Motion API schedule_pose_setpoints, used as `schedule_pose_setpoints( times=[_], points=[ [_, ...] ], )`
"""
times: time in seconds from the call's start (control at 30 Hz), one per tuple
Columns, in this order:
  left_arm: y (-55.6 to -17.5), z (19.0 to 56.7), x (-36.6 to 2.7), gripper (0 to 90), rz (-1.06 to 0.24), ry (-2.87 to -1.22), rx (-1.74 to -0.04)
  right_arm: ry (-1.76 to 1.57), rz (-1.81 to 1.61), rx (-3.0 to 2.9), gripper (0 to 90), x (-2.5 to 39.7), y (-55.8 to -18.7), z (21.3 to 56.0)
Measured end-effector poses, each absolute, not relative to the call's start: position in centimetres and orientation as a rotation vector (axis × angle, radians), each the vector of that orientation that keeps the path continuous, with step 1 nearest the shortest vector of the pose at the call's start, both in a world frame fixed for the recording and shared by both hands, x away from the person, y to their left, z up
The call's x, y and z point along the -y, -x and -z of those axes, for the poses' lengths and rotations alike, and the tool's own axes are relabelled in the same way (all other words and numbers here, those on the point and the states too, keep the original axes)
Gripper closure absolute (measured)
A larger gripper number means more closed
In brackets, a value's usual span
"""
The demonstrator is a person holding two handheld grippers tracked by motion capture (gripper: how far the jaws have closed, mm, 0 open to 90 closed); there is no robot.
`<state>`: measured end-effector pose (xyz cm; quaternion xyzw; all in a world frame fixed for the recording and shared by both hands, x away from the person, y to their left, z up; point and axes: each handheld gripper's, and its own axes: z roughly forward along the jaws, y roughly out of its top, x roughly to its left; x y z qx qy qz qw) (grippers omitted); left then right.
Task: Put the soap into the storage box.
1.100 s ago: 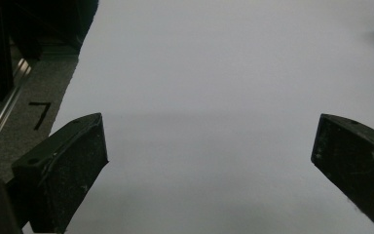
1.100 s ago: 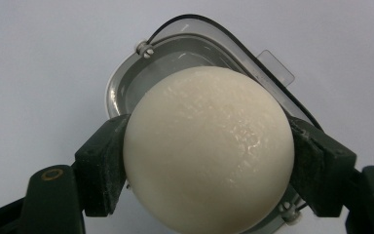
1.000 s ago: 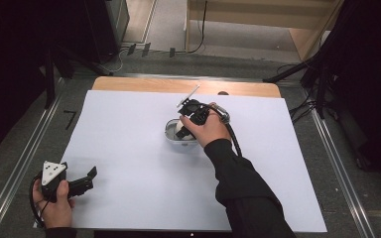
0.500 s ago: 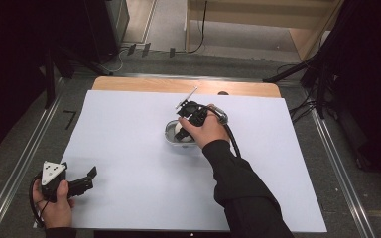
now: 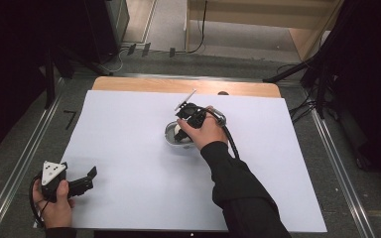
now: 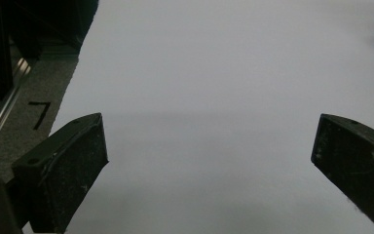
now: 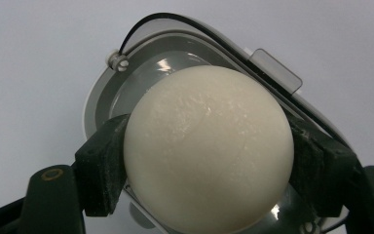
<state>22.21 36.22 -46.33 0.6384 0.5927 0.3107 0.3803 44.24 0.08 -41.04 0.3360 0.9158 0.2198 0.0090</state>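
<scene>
Job: looks like moving the round cream-white ball (image 7: 208,146), smooth and a bit waxy like a soap or dough ball, w/ the shallow grey-and-white dish with a clear plastic tab (image 7: 272,66).
Right claw (image 7: 208,161): squeezing the ball, one black jaw on each side, both touching it.
Right claw, high view (image 5: 191,118): near the table's middle, a bit toward 12 o'clock, w/ the hand wrapped round it.
Ball spot: right over the dish, covering most of the dish's inside.
Ball vs dish: can't tell if the ball sits on the dish floor or is lifted a bit.
Dish spot (image 5: 171,135): on the big white sheet (image 5: 129,163), at about 8 o'clock from the right claw.
Dish look: thin black wire runs along its rim, small white screw at 10 o'clock on the rim in the right gripper view.
Left claw (image 5: 82,182): jaws wide apart, holding nothing.
Left claw spot: at 7 o'clock on the table, well apart from the dish; a hand holds it low over the sheet.
Left claw view (image 6: 209,161): bare white sheet between the jaws.
Done: I think the grab is done, grip looks firm.
Left to do: either lift the ball out and put it down somewhere, or let go so it stays in the dish. Can't tell which way it goes.
Left claw's part: no part in the job yet.
</scene>
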Motion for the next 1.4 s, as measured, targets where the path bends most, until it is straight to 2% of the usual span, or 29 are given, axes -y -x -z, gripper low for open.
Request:
schedule_pose_setpoints(
  times=[1.4],
  points=[
    [-22.23, 46.33, -36.22, 0.1, -0.794, -1.634, -1.514, -1.081, -0.726, -2.835, 24.1, 0.79, -44.05, 41.12]
  ],
)
